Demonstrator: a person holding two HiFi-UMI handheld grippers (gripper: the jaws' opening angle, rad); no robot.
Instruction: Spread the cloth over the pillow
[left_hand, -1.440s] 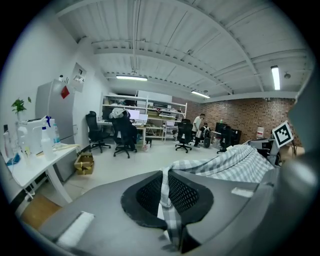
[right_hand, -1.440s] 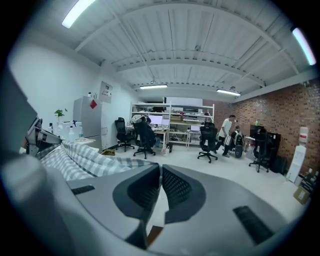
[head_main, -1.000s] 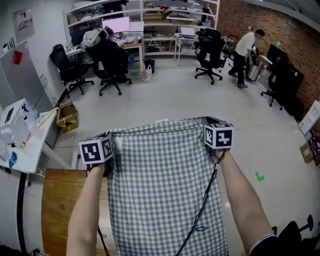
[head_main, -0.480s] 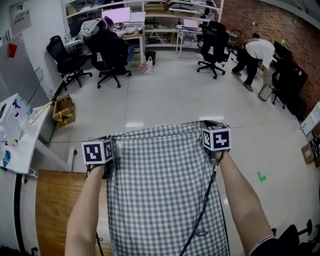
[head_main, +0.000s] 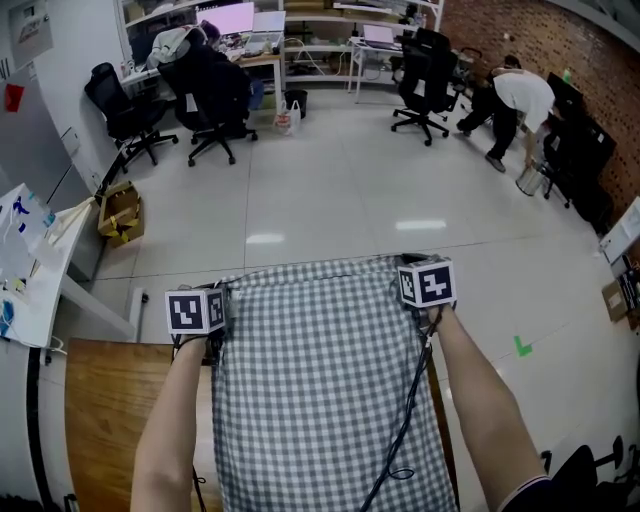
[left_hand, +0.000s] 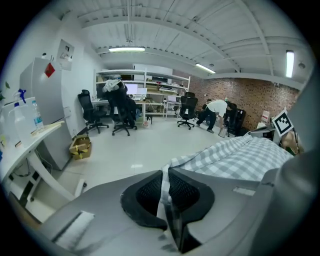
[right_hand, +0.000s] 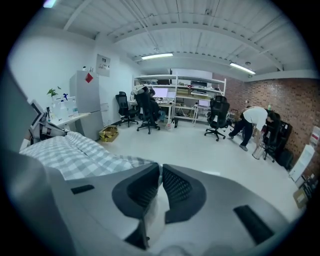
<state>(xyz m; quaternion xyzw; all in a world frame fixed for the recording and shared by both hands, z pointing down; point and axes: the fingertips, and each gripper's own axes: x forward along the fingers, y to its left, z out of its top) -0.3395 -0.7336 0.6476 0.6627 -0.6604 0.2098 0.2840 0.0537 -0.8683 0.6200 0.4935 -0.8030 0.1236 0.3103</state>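
- Checked cloth (head_main: 320, 390), grey and white, is held up by its far edge between the two grippers. The rest drapes back toward the person, over the wooden table (head_main: 105, 410).
- Left gripper (left_hand: 165, 186): jaws pressed nearly together, pinching a thin fold of the cloth's corner hem. The fabric runs away from the pads to the right in the left gripper view.
- Right gripper (right_hand: 159, 181): jaws likewise nearly closed, with a pale sliver of cloth nipped between the pads. The checked sheet trails off to the left in the right gripper view.
- No pillow shows in any view. If it lies on the table, the cloth hides it.
- The far edge sits fairly taut and level between the two corners, with only a slight dip in the middle.
- Handling, as I judge it: light, thin woven fabric, fully limp. It will sag wherever unsupported and fold on itself if the corners come together.
- The best hold is the one in use, the two far corners kept wide apart. The hem is thin, so a sharp tug could slip it out of the pads.
- A black cable (head_main: 408, 415) lies across the cloth by the right forearm and may drag or wrinkle it.
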